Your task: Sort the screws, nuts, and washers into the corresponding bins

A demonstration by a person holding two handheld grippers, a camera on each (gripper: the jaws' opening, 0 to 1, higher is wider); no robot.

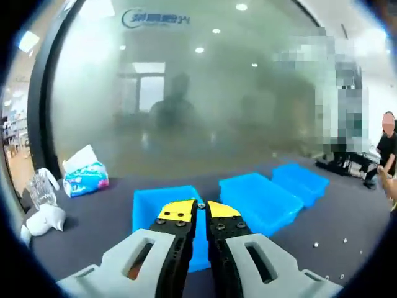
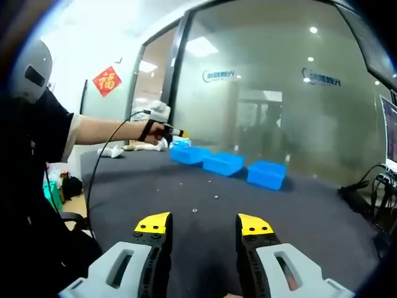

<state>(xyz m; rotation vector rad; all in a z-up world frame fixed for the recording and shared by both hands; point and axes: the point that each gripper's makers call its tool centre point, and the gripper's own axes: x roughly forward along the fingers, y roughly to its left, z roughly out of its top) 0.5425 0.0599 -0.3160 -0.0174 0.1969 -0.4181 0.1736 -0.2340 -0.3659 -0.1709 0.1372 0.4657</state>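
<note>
Three blue bins stand in a row on the dark table: left bin (image 1: 162, 210), middle bin (image 1: 259, 200), right bin (image 1: 301, 180). My left gripper (image 1: 200, 205) hangs over the left bin, its yellow-tipped jaws pinched on a small silvery part (image 1: 200, 203) whose kind I cannot tell. From the right gripper view, the left gripper (image 2: 175, 131) shows in a person's hand above the nearest bin (image 2: 189, 154), with two more bins (image 2: 223, 163) (image 2: 267, 174) beyond. My right gripper (image 2: 204, 225) is held wide open over the table with nothing in it. Small loose parts (image 2: 195, 211) (image 2: 216, 197) lie ahead of it.
A tissue pack (image 1: 85, 177), a clear plastic bag (image 1: 40, 189) and white cloth (image 1: 43, 220) lie at the table's left end. More small parts (image 1: 316, 244) are scattered right of the bins. A frosted glass wall (image 1: 186, 93) stands behind. Cables (image 2: 366, 192) hang at the right edge.
</note>
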